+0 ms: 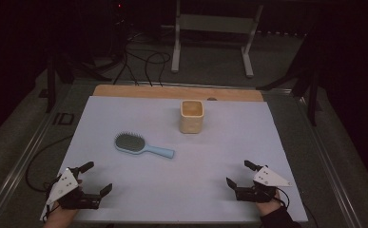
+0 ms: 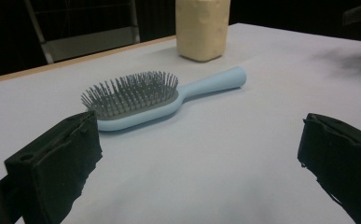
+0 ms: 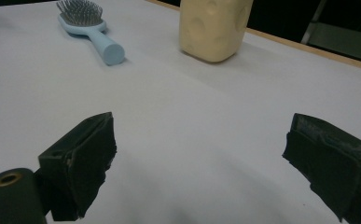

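Note:
A light blue hairbrush [image 1: 141,145] with grey bristles lies flat on the white table top [image 1: 172,190], handle toward the right. Behind it, a little to the right, stands a cream square cup [image 1: 191,116], upright with its mouth up. My left gripper [image 1: 96,176] rests near the table's front left corner, open, nothing between its jaws. In the left gripper view the hairbrush [image 2: 141,95] and the cup [image 2: 202,28] lie ahead of the jaws. My right gripper [image 1: 237,173] sits near the front right, open and empty; its view shows the hairbrush [image 3: 89,25] and cup [image 3: 214,28] farther off.
A wooden strip [image 1: 172,91] borders the table's far edge. Beyond it are cables on the floor and a white metal frame [image 1: 215,33]. Dark stands flank the table on both sides.

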A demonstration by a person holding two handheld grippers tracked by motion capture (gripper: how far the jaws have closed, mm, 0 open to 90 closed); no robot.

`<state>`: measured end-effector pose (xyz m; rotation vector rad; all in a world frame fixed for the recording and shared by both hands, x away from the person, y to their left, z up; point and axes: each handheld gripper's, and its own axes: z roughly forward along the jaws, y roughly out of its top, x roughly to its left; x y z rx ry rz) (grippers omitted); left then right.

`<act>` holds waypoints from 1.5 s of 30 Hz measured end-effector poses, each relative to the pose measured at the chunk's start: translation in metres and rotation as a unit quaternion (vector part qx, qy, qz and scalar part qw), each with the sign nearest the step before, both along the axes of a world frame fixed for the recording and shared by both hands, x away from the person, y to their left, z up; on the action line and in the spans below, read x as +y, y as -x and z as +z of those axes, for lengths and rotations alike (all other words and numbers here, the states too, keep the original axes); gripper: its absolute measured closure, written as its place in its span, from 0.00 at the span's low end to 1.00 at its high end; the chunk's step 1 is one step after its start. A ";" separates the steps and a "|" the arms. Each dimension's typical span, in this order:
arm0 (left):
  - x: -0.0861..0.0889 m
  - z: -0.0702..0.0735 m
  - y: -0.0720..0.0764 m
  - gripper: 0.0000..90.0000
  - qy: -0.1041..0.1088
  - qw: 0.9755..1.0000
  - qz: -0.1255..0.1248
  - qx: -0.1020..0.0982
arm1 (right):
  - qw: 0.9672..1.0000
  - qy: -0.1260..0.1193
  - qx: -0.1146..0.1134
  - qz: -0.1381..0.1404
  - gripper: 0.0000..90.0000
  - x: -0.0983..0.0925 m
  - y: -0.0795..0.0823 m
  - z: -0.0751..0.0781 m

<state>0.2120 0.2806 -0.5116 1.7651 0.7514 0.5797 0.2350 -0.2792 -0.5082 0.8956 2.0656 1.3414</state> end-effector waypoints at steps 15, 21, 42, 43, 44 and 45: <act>-0.001 0.004 0.001 0.00 -0.017 1.000 -0.007 0.013 | 1.000 -0.002 -0.016 -0.005 0.09 0.002 0.006 0.005; 0.000 0.009 0.000 0.00 -0.016 1.000 -0.010 0.014 | 1.000 -0.001 -0.017 -0.003 0.09 0.003 0.006 0.005; -0.008 0.062 -0.016 0.00 -0.002 0.999 -0.037 0.012 | 1.000 -0.005 -0.020 -0.006 0.09 0.002 0.007 0.007; -0.009 0.064 -0.017 0.00 -0.001 0.999 -0.042 0.016 | 1.000 -0.006 -0.020 -0.006 0.09 0.002 0.007 0.006; -0.011 0.067 -0.019 0.00 -0.004 0.999 -0.047 0.021 | 1.000 -0.006 -0.020 -0.006 0.09 0.002 0.007 0.006; -0.013 0.070 -0.020 0.00 -0.008 0.999 -0.047 0.020 | 1.000 -0.007 -0.020 -0.005 0.09 0.002 0.007 0.006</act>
